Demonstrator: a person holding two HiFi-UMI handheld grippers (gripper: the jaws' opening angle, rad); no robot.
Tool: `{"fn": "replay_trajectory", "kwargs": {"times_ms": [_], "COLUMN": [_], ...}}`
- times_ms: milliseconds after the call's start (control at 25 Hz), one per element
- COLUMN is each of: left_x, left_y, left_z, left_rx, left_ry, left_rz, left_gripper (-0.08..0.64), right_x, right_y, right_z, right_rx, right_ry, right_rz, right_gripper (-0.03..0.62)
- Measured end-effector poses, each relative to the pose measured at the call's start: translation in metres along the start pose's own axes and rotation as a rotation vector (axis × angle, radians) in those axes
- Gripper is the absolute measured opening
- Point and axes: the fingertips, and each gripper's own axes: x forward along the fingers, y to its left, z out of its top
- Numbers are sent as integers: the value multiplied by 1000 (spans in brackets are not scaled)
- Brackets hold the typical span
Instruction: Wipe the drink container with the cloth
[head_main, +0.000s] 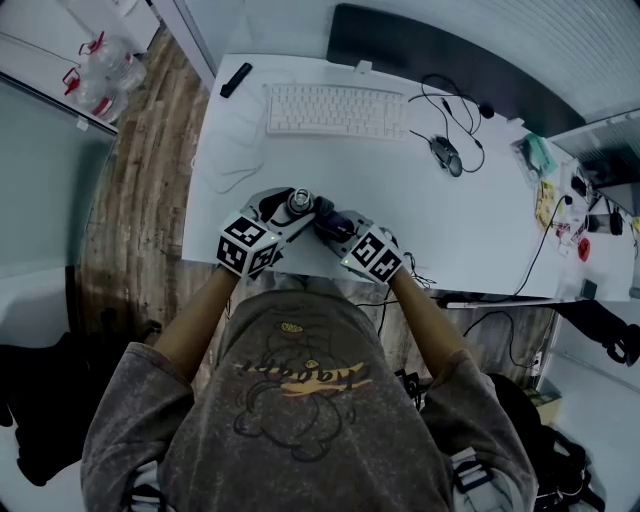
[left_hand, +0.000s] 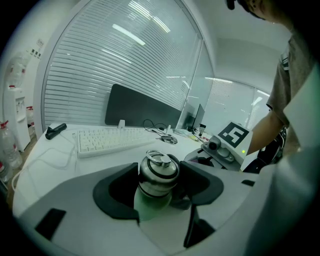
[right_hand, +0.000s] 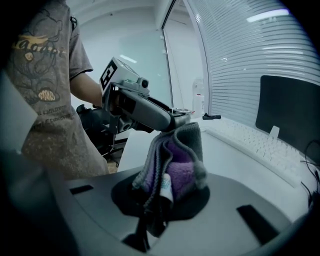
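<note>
The drink container (left_hand: 158, 172) is a small bottle with a steel ring-top cap and a pale green body. My left gripper (left_hand: 159, 187) is shut on it, one dark pad pressing each side, and holds it upright just above the white desk's near edge. In the head view its cap (head_main: 300, 203) shows between the two grippers. My right gripper (right_hand: 167, 192) is shut on a folded grey and purple cloth (right_hand: 177, 160). The cloth (head_main: 330, 222) sits close against the bottle's right side; whether they touch is hidden. The left gripper (right_hand: 140, 105) fills the space just beyond the cloth.
A white keyboard (head_main: 335, 110) lies at the back of the white desk (head_main: 480, 230), with a mouse (head_main: 446, 155) and cables to its right. A dark remote (head_main: 236, 79) lies at the back left corner. A dark panel (head_main: 440, 60) stands behind. Water jugs (head_main: 100, 75) stand on the floor.
</note>
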Motion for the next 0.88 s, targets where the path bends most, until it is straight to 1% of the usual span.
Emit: {"fn": "replay_trajectory", "kwargs": {"times_ms": [280,600,880], "left_x": [0,-1,-1], "left_y": [0,0,-1], "left_z": [0,0,0], "left_rx": [-2,0,4], "left_ry": [0,-1,2], "left_rz": [0,-3,-11], "left_gripper": [265,265,265], "right_x": [6,17,23], "right_y": [10,24,28], "right_z": [0,3,8], "right_rx": [73,112,196], "right_ry": [-33,-53,-98], "right_rz": [-8,11,-3], "right_gripper": [51,51,51]}}
